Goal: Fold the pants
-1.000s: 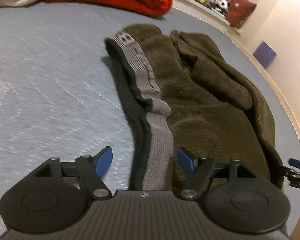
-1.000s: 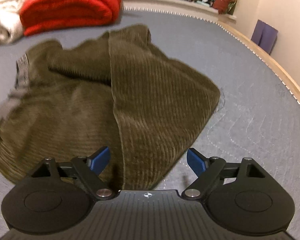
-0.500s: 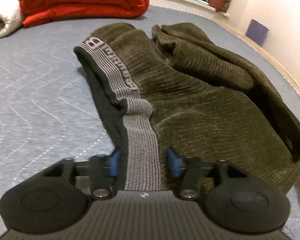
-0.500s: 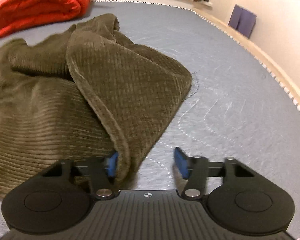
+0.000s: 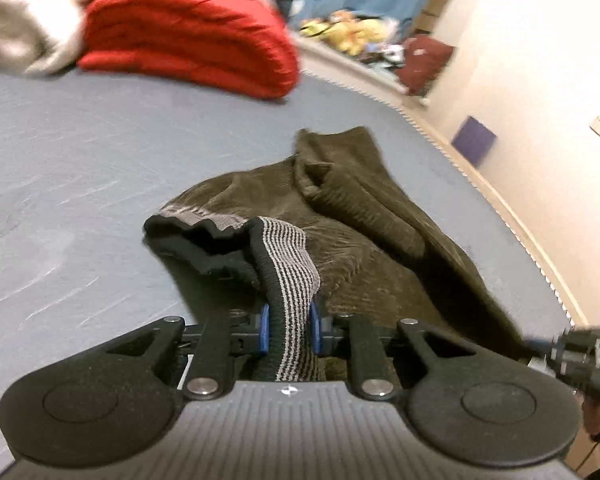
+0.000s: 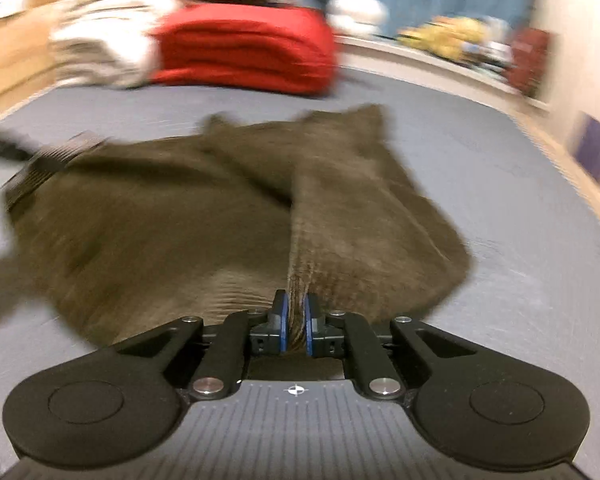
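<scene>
Olive-brown corduroy pants (image 5: 364, 236) with a grey-and-black striped waistband (image 5: 292, 268) lie bunched on the grey bed. My left gripper (image 5: 288, 330) is shut on the waistband and holds it raised off the bed. My right gripper (image 6: 295, 330) is shut on a fold of the pants' olive fabric (image 6: 300, 280) at the near edge; the pants (image 6: 180, 216) spread away from it, blurred by motion. The right gripper (image 5: 580, 354) also shows at the right edge of the left wrist view.
The grey quilted mattress (image 5: 80, 160) runs to a piped edge on the right (image 5: 540, 248). A folded red blanket (image 5: 188, 36) and pale bedding (image 5: 20, 28) lie at the far end. Stuffed toys (image 5: 348, 32) sit on a ledge by the wall.
Both grippers went from open to shut, the left on the waistband, the right on the fabric fold. Both have lifted the pants and the views have pulled back and up.
</scene>
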The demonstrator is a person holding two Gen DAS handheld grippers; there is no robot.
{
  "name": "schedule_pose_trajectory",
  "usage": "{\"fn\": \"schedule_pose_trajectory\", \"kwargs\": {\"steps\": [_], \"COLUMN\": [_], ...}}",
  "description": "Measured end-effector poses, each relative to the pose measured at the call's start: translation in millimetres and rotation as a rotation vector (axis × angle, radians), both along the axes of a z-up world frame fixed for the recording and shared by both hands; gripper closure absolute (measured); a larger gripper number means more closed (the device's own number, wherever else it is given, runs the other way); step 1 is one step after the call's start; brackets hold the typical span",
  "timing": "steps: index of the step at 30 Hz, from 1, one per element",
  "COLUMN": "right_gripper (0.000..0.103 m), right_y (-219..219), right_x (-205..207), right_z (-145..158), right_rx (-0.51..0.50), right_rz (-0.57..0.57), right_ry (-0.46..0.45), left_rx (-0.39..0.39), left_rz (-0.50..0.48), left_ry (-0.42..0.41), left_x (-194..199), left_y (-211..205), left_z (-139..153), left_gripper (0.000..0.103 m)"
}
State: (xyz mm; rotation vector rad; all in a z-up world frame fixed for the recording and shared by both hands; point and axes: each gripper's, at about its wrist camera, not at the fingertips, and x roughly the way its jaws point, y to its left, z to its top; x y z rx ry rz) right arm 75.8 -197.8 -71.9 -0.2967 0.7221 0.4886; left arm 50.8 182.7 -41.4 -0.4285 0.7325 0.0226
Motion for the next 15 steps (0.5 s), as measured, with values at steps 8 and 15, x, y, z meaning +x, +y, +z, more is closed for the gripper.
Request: {"fn": "schedule_pose_trajectory", "kwargs": {"steps": [8,15], "right_gripper": [0.094,0.044], "right_y": [8,38], "right_x": [-24,19], "right_z": [-4,0], "right_rx": [-0.042,0.053], "right_rz": [0.240,0.038], "right_ry": [0.106,0.001], "left_rx": [0.050,-0.025], "left_rz": [0.081,0.224], "left_ry": [0.267,0.148], "left_x": [-25,-35], "left_y": [15,24], "left_z": [-24,11], "left_gripper": [0.080,0.039]}}
